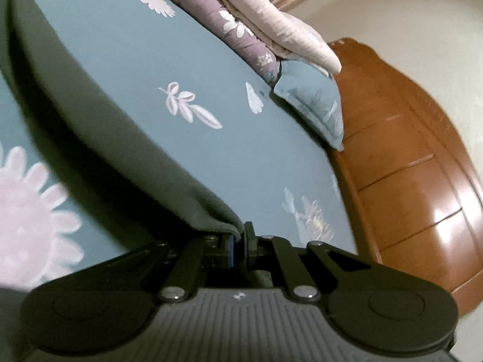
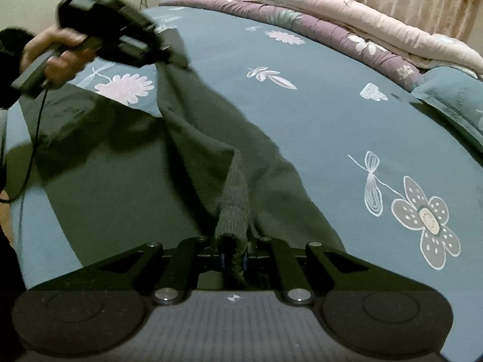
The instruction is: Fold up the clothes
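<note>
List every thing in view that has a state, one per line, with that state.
left gripper: shut on the green garment's edge
right gripper: shut on the ribbed cuff
green garment: partly lifted off the bed, stretched between both grippers
quilts: folded, stacked at the bed's far side
pillow: lying against the headboard

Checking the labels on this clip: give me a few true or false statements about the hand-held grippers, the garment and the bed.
1. The right hand-held gripper is shut on the dark green garment's ribbed cuff. True.
2. The left hand-held gripper is open and clear of the cloth. False: it is shut on a garment edge.
3. The garment lies on a blue floral bedsheet. True.
4. The quilts are stacked on the floor. False: they lie along the bed's far side.
5. A wooden headboard shows in the left wrist view. True.
</note>
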Tool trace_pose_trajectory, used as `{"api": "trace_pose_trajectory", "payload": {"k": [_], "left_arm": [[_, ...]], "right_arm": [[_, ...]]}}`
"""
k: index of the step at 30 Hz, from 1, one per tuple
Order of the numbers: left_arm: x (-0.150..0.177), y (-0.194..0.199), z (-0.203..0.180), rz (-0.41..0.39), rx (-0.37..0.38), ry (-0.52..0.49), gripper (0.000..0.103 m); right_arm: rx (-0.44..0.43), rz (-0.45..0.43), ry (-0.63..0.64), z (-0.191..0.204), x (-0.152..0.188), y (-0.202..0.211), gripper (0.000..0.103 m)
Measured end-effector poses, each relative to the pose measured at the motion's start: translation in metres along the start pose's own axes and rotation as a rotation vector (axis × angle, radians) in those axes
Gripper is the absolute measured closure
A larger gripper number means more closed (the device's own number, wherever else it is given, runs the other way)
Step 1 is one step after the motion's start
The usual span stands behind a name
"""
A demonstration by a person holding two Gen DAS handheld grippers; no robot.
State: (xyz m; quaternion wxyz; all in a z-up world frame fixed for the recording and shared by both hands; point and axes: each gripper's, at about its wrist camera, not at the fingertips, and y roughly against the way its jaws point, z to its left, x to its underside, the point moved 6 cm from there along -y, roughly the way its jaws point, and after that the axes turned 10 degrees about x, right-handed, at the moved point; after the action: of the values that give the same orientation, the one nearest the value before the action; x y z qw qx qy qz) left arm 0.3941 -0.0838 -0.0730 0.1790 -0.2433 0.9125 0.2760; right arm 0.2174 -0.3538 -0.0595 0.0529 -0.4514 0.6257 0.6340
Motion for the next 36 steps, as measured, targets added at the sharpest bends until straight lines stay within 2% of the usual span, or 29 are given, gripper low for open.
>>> {"api": "trace_pose_trajectory", "payload": {"k": [6,10,12,14,18,21,24,26,28,35,36], "left_arm": [[0.03,0.007,0.01,0.041,-0.046,0.042,0.099],[0.031,0.007,0.001,0.027,-0.032,0.031,0.099],[0.028,0.011,-0.008,0.021,-0.027,0.008,0.099],[0.032,0.016,-0.014,0.035,-0.019,-0.002,0.099],[0.053,0.017,-0.014,0.099,-0.049,-0.036,0.099],[0.073,0.008,-0.001,0.156,-0.08,-0.007,0.099],[0.082,0.0,0.013,0.174,-0.103,0.031,0.099],[0.083,-0.002,0.017,0.177,-0.099,0.038,0.099],[0.083,-0.003,0.017,0.185,-0.101,0.024,0.099],[0.085,-0.005,0.022,0.184,-0.082,0.051,0.099],[0.085,-0.004,0.021,0.18,-0.077,0.057,0.099]], "right_arm": [[-0.038,-0.034,-0.072,-0.017,0.004,0.02,0.091],[-0.043,-0.06,-0.125,-0.027,0.006,0.03,0.091],[-0.046,-0.055,-0.109,-0.026,0.009,0.033,0.091],[-0.049,-0.036,-0.076,-0.021,0.012,0.034,0.091],[-0.041,0.014,-0.016,-0.016,0.024,0.031,0.091],[-0.016,0.053,0.021,-0.012,0.033,0.022,0.09],[0.008,0.092,0.021,-0.01,0.043,0.016,0.085],[0.036,0.102,-0.031,-0.015,0.051,0.023,0.074],[0.043,0.102,-0.128,-0.019,0.061,0.032,0.058],[-0.087,0.049,-0.705,-0.028,0.108,0.069,0.052],[-0.126,0.037,-0.803,-0.027,0.116,0.068,0.049]]}}
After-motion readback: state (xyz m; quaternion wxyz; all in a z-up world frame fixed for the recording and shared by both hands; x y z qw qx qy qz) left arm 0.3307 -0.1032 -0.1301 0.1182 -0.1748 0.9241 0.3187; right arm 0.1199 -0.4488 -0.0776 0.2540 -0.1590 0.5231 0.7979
